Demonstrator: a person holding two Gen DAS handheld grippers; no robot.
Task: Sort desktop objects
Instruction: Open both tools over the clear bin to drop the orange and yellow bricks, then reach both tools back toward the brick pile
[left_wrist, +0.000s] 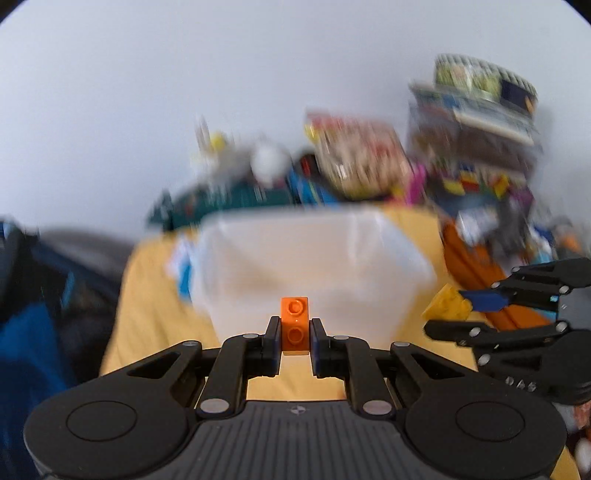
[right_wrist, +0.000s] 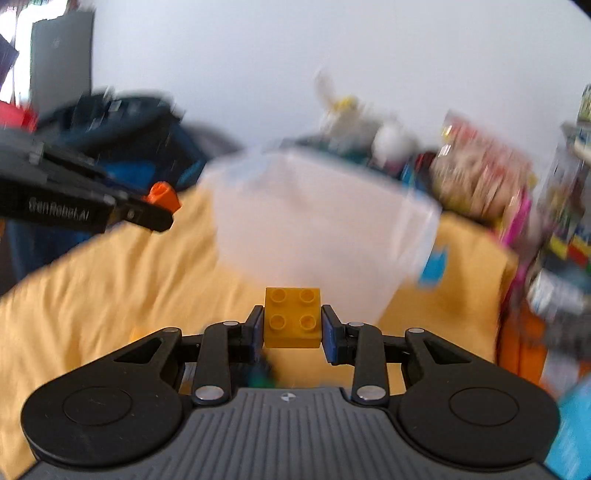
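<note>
My left gripper (left_wrist: 294, 334) is shut on a narrow orange brick (left_wrist: 294, 325) with two studs, held above the yellow cloth (left_wrist: 155, 295). My right gripper (right_wrist: 292, 325) is shut on a square yellow brick (right_wrist: 292, 317) with four studs. A translucent white plastic box (left_wrist: 314, 254) stands just beyond both grippers, blurred. In the left wrist view the right gripper (left_wrist: 476, 310) shows at the right edge with the yellow brick (left_wrist: 445, 304) in it. In the right wrist view the left gripper (right_wrist: 162, 206) reaches in from the left with the orange brick (right_wrist: 162, 197).
Behind the box (right_wrist: 321, 229) lies a blurred heap of colourful toy boxes and packages (left_wrist: 362, 155), with a taller stack (left_wrist: 476, 122) at the right. A dark blue bag (right_wrist: 122, 125) sits at the left. Orange strips (left_wrist: 476, 266) lie right of the cloth (right_wrist: 110, 280).
</note>
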